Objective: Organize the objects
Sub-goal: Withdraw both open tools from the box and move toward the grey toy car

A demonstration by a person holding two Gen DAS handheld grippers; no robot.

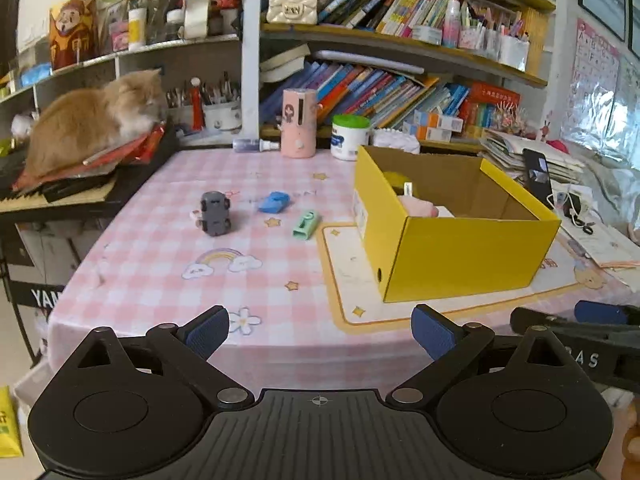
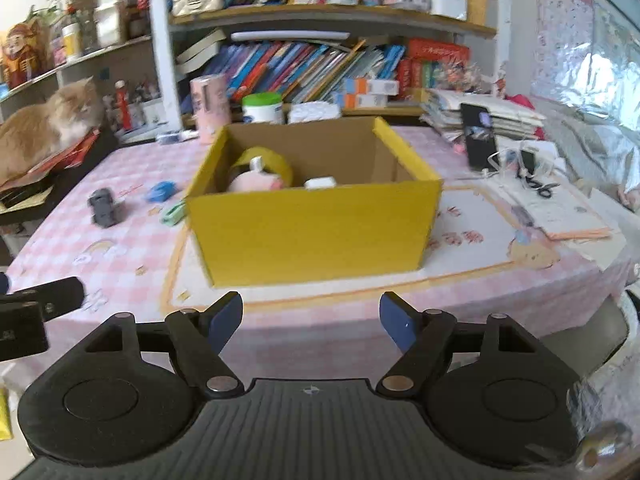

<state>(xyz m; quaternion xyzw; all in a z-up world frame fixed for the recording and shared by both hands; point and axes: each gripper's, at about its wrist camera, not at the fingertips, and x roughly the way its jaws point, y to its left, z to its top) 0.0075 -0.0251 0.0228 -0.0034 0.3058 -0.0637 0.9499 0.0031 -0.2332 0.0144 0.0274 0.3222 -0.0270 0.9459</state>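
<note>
At far left, an orange long-haired cat [image 1: 94, 122] sat on a stack of red packets and dark books, off the table edge. The pink-and-white checked tablecloth [image 1: 160, 240] carried three loose items, well apart from the box: a grey plastic toy car [image 1: 215, 214] standing on end, a small blue plastic object [image 1: 273, 202] lying flat to its right, and a mint-green rectangular plastic item [image 1: 306, 225] nearest the box. Behind them stood a pink cylindrical dispenser [image 1: 298, 122] and a white tub with a green lid [image 1: 350, 137].

The open yellow cardboard box [image 2: 312, 228] rested on a white orange-bordered mat [image 2: 472, 240]. Inside, toward its left end, were a roll of yellow tape [image 2: 266, 164], upright against the wall, a pink soft object [image 2: 256, 182] in front of it, and a small white block [image 2: 320, 182] beside that. The right portion of the box showed bare cardboard.

The left gripper [image 1: 320, 334] hovered at the near table edge, jaws spread wide, holding nothing. The right gripper [image 2: 311, 318] was likewise released and empty, facing the box's near wall. A black smartphone [image 2: 478, 142] leaned against stacked papers at right.
</note>
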